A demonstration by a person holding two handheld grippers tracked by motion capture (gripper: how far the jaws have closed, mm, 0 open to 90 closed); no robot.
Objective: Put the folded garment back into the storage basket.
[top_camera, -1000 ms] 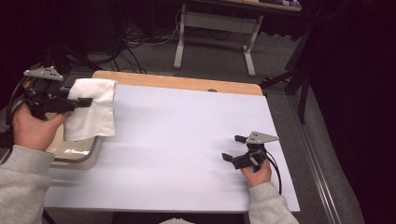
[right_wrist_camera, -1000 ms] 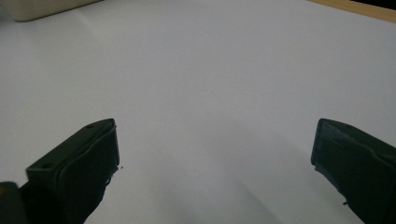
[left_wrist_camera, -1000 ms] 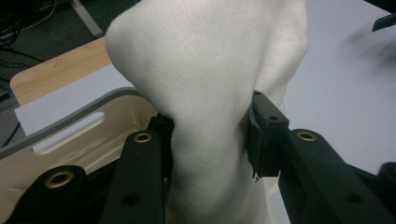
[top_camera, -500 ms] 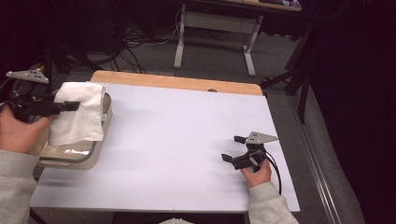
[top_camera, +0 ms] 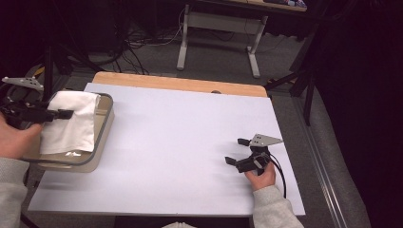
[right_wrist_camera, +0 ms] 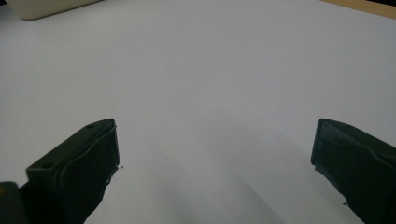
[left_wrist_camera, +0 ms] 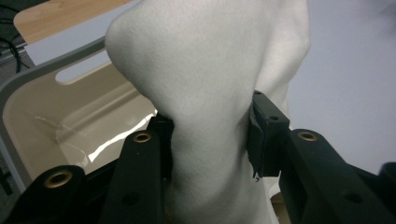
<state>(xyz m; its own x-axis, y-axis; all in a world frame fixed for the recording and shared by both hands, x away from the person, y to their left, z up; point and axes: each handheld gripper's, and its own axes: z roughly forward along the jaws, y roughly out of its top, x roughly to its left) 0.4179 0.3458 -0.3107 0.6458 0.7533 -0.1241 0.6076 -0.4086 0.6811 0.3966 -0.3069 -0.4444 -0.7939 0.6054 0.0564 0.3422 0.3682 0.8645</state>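
Observation:
A folded white cloth (top_camera: 71, 121) hangs over a beige tub with a grey rim (top_camera: 105, 124) at the table's left edge. My left gripper (top_camera: 64, 114) is shut on the cloth's upper part, and the cloth droops down over the tub. In the left gripper view both pads pinch the bunched cloth (left_wrist_camera: 210, 84), with the tub's bare inside (left_wrist_camera: 60, 121) behind it. My right gripper (top_camera: 236, 151) rests on the white table near the front right, jaws wide apart. In the right gripper view its fingertips (right_wrist_camera: 93, 154) have nothing but table top between them.
The white table top (top_camera: 190, 142) stretches between the tub and my right hand. A wooden strip (top_camera: 180, 84) runs along the far edge. Beyond it are a desk frame (top_camera: 218, 33) and floor cables. A corner of the tub (right_wrist_camera: 46, 7) appears in the right gripper view.
My left hand and the cloth have shifted left and slightly down, so the cloth now hangs over the tub, more of which has come into sight. The right hand has stayed put.

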